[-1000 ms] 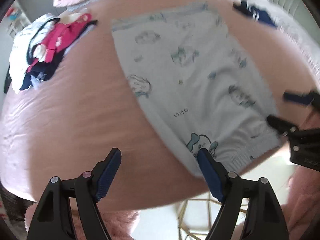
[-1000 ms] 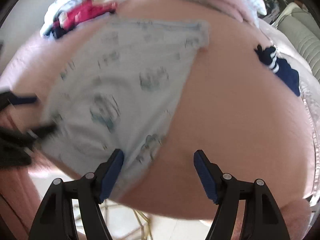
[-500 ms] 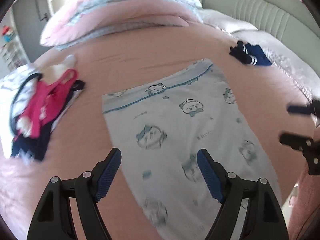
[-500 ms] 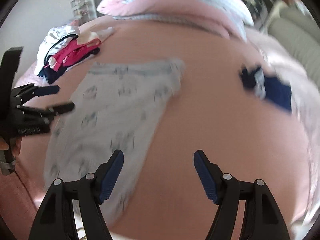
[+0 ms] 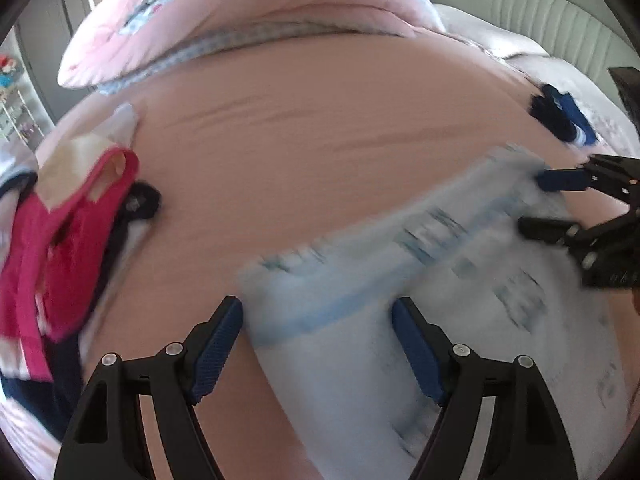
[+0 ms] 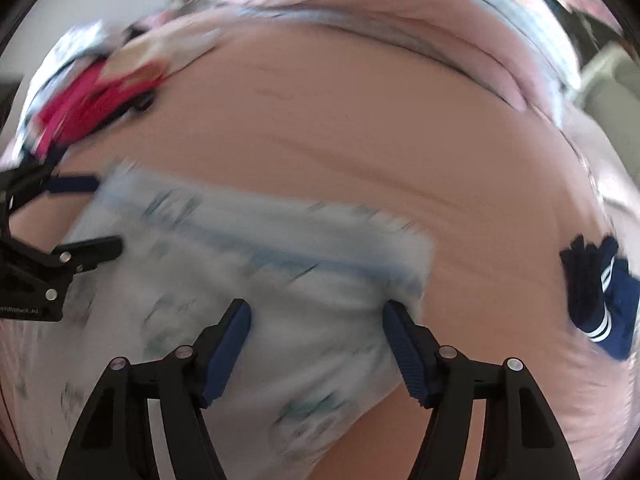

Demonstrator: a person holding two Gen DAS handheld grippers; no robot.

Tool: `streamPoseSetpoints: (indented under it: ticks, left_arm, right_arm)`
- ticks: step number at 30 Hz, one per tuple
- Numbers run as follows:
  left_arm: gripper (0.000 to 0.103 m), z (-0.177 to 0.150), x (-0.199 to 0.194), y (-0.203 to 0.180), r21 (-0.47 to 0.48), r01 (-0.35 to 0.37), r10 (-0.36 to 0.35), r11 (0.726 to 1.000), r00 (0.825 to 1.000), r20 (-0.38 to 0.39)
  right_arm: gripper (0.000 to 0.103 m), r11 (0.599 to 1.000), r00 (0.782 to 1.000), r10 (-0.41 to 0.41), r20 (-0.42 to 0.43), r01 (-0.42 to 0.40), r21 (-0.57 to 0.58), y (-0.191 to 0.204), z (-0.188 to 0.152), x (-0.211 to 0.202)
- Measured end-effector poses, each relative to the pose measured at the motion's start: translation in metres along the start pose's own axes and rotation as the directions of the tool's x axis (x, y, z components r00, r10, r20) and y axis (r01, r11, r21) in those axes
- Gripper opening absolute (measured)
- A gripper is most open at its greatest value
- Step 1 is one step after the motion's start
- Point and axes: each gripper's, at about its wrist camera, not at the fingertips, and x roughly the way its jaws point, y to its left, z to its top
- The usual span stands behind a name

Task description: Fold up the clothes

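The folding looks barely begun on this piece. At the far left of the left wrist view a pile of clothes [image 5: 68,240], pink and dark pieces tumbled together, lies unfolded on the pink bed sheet [image 5: 320,152]; that heap is judged to be work still waiting. Moving rightward, the pale blue printed garment [image 5: 400,280] lies spread flat over the lower centre and right of the frame, its banded edge running from lower centre up toward the right, with no fold visible in it yet.

The left gripper [image 5: 316,344] stands with its jaws wide apart over the garment's left corner; the cloth lies between the pads, but they are not pressing on it. In the right wrist view the right gripper [image 6: 316,344] straddles the garment's right corner [image 6: 416,272]; its jaws are closing, with cloth between them and no grip yet visible. Both views are blurred, so fine contact cannot be told.

At the far right of both views a small dark blue folded item [image 6: 600,312] sits apart from the garment, perhaps a finished piece.

For room: bare sheet stretches broadly above the garment's band up to the pink duvet [image 5: 240,20] at the top, so a fold toward the upper frame looks unobstructed. The pile at left and the dark blue item at right both lie well clear.
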Motion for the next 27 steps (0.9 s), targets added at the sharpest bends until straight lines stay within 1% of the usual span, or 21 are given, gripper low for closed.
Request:
streamPoseSetpoints:
  ticks: [1, 2, 4, 6, 7, 9, 10, 11, 14, 16, 17, 18, 19, 20, 21, 22, 23, 25, 27]
  left_arm:
    - [0.079, 0.005, 0.004, 0.004, -0.002, 0.001, -0.001, 1.000, 1.000, 0.002]
    - [0.081, 0.009, 0.007, 0.007, -0.010, 0.004, -0.004, 1.000, 1.000, 0.002]
    - [0.082, 0.016, 0.010, 0.012, -0.028, 0.008, -0.008, 1.000, 1.000, 0.005]
    - [0.082, 0.018, 0.000, 0.008, -0.053, -0.009, 0.010, 0.999, 1.000, 0.016]
    - [0.082, 0.016, -0.011, 0.004, -0.062, -0.004, 0.006, 0.998, 0.999, 0.033]
    - [0.082, 0.008, -0.031, -0.006, -0.056, 0.041, -0.038, 0.998, 0.997, 0.062]
    - [0.082, 0.001, -0.040, -0.013, -0.038, 0.058, -0.056, 0.998, 0.996, 0.065]
    - [0.082, -0.006, -0.049, -0.020, -0.022, 0.072, -0.070, 0.997, 0.995, 0.065]
    - [0.082, -0.035, -0.068, -0.039, 0.011, 0.089, -0.089, 0.996, 0.996, 0.030]
    - [0.082, -0.054, -0.072, -0.048, 0.009, 0.103, -0.103, 0.995, 0.995, 0.011]
    - [0.082, -0.064, -0.073, -0.053, 0.006, 0.110, -0.110, 0.994, 0.994, 0.000]
    - [0.082, -0.073, -0.074, -0.058, 0.005, 0.117, -0.117, 0.993, 0.993, -0.010]
    - [0.082, -0.078, -0.072, -0.063, 0.015, 0.118, -0.118, 0.993, 0.993, -0.023]
    - [0.082, -0.085, -0.070, -0.070, 0.039, 0.102, -0.100, 0.994, 0.994, -0.046]
    - [0.082, -0.092, -0.069, -0.077, 0.066, 0.076, -0.072, 0.995, 0.995, -0.063]
    - [0.082, -0.099, -0.070, -0.079, 0.085, 0.039, -0.034, 0.996, 0.997, -0.065]
    - [0.082, -0.103, -0.076, -0.075, 0.068, 0.031, -0.027, 0.997, 0.997, -0.068]
    - [0.082, -0.111, -0.086, -0.068, 0.033, 0.011, -0.008, 0.999, 0.997, -0.075]
    - [0.082, -0.122, -0.094, -0.054, -0.028, -0.013, 0.010, 1.000, 0.995, -0.099]
  right_arm:
    - [0.062, 0.999, 1.000, 0.011, 0.009, -0.012, 0.036, -0.009, 0.004, 0.002]
    - [0.061, 0.997, 0.999, 0.029, 0.015, -0.031, 0.074, -0.017, 0.008, 0.005]
    - [0.059, 0.987, 0.998, 0.064, 0.025, -0.067, 0.147, -0.031, 0.015, 0.013]
    - [0.059, 0.977, 0.996, 0.084, 0.023, -0.086, 0.194, -0.035, 0.019, 0.014]
    - [0.059, 0.974, 0.996, 0.089, 0.015, -0.090, 0.207, -0.035, 0.020, 0.011]
    - [0.061, 0.972, 0.994, 0.110, 0.027, -0.113, 0.205, -0.027, 0.013, -0.006]
    - [0.061, 0.974, 0.993, 0.117, 0.031, -0.121, 0.192, -0.022, 0.008, -0.013]
    - [0.061, 0.977, 0.993, 0.117, 0.028, -0.121, 0.174, -0.016, 0.001, -0.022]
    - [0.061, 0.985, 0.994, 0.105, 0.003, -0.105, 0.134, 0.003, -0.026, -0.043]
    - [0.062, 0.985, 0.991, 0.134, -0.011, -0.132, 0.109, 0.017, -0.051, -0.054]
    - [0.062, 0.985, 0.988, 0.151, -0.021, -0.149, 0.082, 0.027, -0.064, -0.058]
    - [0.062, 0.988, 0.988, 0.154, -0.031, -0.154, 0.027, 0.040, -0.078, -0.059]
    - [0.062, 0.992, 0.992, 0.121, -0.029, -0.122, -0.028, 0.050, -0.092, -0.059]
    - [0.062, 0.992, 0.996, 0.089, -0.024, -0.090, -0.084, 0.061, -0.106, -0.060]
    - [0.063, 0.990, 0.998, 0.058, -0.009, -0.058, -0.129, 0.069, -0.119, -0.062]
    - [0.063, 0.989, 0.999, 0.037, 0.020, -0.034, -0.141, 0.070, -0.128, -0.068]
    - [0.063, 0.991, 0.999, 0.034, 0.020, -0.031, -0.127, 0.067, -0.135, -0.073]
    - [0.069, 0.998, 0.999, 0.039, -0.013, -0.040, -0.051, 0.052, -0.145, -0.081]
    - [0.070, 0.999, 0.999, 0.037, -0.033, -0.037, 0.009, 0.036, -0.155, -0.086]
